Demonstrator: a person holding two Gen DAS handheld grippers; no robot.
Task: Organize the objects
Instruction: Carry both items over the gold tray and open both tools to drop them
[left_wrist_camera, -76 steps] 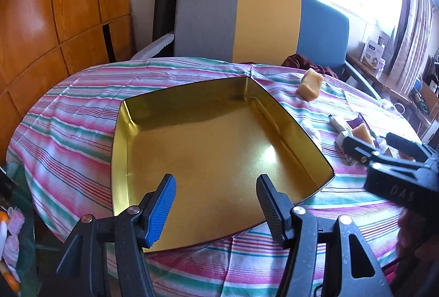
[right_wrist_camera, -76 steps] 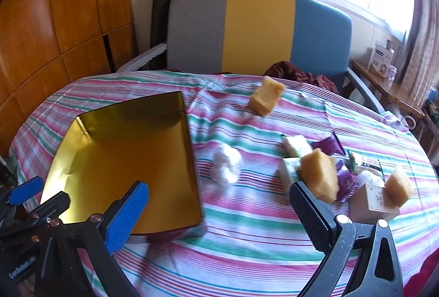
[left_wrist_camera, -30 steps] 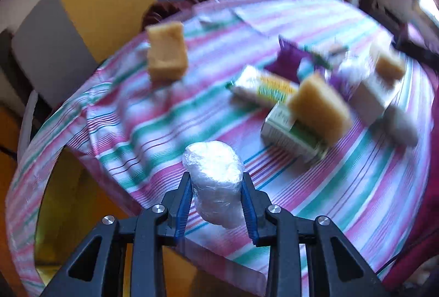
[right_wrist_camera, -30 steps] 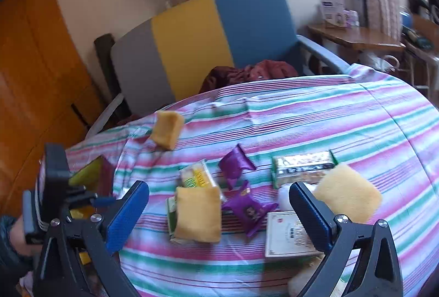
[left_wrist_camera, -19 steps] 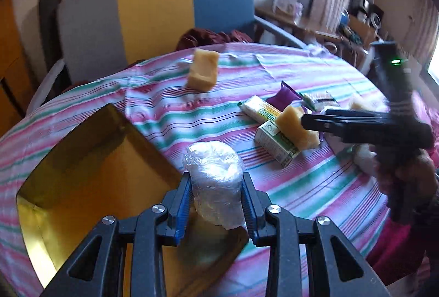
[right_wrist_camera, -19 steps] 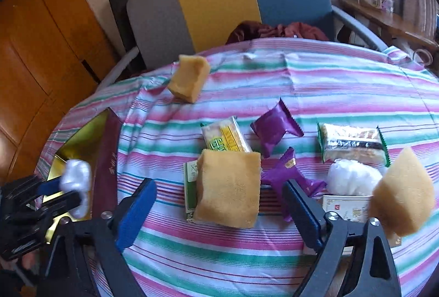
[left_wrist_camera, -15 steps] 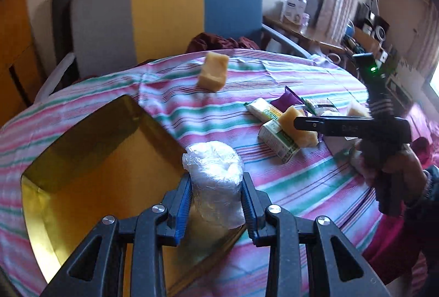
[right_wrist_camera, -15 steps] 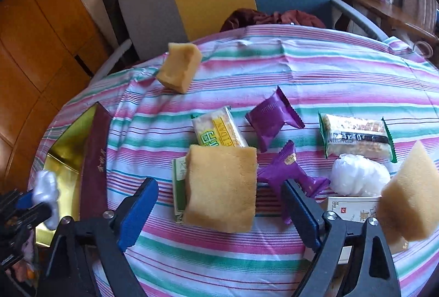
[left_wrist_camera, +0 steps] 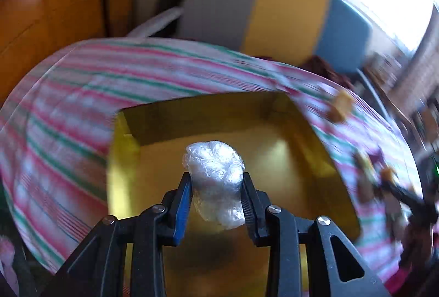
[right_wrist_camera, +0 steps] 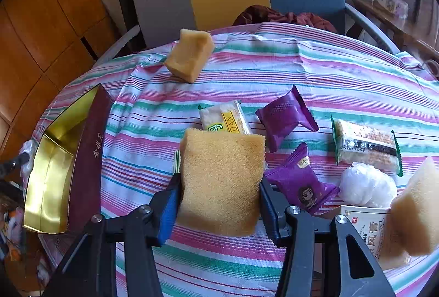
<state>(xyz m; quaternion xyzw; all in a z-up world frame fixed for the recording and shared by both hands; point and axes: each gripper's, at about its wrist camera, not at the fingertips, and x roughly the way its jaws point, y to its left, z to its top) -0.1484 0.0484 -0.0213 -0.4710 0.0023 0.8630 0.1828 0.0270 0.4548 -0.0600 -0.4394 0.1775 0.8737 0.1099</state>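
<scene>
over the tin (left_wrist_camera: 123, 160), my left hand-held gripper (left_wrist_camera: 216, 195) grips the wrapped ball (left_wrist_camera: 215, 181); i'd lower before releasing. right hand-held gripper (right_wrist_camera: 219, 203) clamps a sponge (right_wrist_camera: 221, 181).

The yellow snack packet (right_wrist_camera: 224, 117) shows the Latin letters "DAN" on its yellow stripe, with a green character beside it. The dark red outer wall of the gold box (right_wrist_camera: 87, 157) carries small gold Chinese characters, too small to read surely. The cream carton (right_wrist_camera: 367, 228) has large gold Chinese characters. The green-edged cracker packet (right_wrist_camera: 366, 147) has a barcode whose digits are too blurred to read.
</scene>
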